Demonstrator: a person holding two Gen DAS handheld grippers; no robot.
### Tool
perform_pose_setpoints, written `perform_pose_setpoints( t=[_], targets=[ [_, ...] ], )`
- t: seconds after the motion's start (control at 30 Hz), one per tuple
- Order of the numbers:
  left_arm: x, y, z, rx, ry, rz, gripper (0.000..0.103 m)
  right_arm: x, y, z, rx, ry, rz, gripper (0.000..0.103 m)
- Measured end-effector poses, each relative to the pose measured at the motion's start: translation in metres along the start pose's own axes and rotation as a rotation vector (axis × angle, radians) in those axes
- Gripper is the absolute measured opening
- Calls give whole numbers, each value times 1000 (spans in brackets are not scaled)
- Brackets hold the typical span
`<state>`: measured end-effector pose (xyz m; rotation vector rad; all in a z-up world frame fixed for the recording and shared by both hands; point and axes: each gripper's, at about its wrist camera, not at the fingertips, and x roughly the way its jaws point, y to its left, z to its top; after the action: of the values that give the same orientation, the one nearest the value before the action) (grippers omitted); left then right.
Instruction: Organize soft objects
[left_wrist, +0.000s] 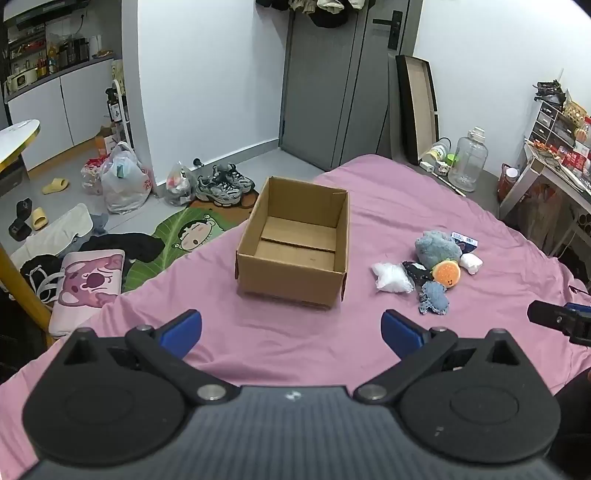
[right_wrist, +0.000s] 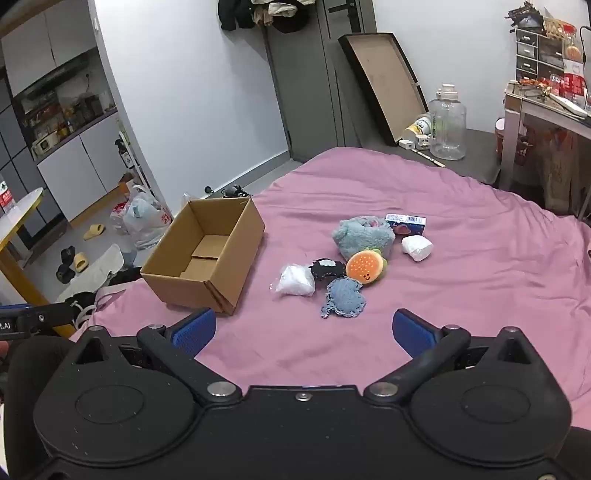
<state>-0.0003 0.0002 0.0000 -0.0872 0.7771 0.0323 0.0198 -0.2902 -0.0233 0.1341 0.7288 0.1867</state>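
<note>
- Soft toys and little soft bundles lie in a small heap on the pink bed sheet (right_wrist: 461, 258), to the right of the cardboard box (right_wrist: 207, 258).
- On the left, the cardboard box stands open on the sheet, near the bed's edge. Only its own bottom flaps show inside; none of the soft things are in it.
- Next comes the heap. The white fluffy bundle (right_wrist: 295, 279) is closest to the box, but apart from it.
- Just beside it lies a dark pouch (right_wrist: 327, 268), touching the orange burger plush (right_wrist: 365, 268).
- A blue knitted piece (right_wrist: 343, 297) lies at the front of the heap, nearest to the grippers.
- A fuzzy grey-blue plush (right_wrist: 360, 234) sits behind the burger plush and touches it.
- A small printed box (right_wrist: 406, 222) lies at the back, and a white wrapped bundle (right_wrist: 416, 248) lies at the far right of the heap.
- The left gripper (left_wrist: 291, 330) is held above the sheet in front of the cardboard box. Its blue fingers (left_wrist: 184, 328) are spread wide with nothing between them.
- The right gripper (right_wrist: 303, 330) is held above the sheet in front of the heap. Its blue fingers (right_wrist: 413, 330) are spread wide too and hold nothing. It touches none of the soft things.
</note>
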Motion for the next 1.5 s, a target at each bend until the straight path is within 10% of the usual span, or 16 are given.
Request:
perform_pose_setpoints(
  t=[1.5],
  targets=[
    [-2,-3,-2,5,22,-16,103,3,8,-5,-67,-9,-39,103]
  ],
)
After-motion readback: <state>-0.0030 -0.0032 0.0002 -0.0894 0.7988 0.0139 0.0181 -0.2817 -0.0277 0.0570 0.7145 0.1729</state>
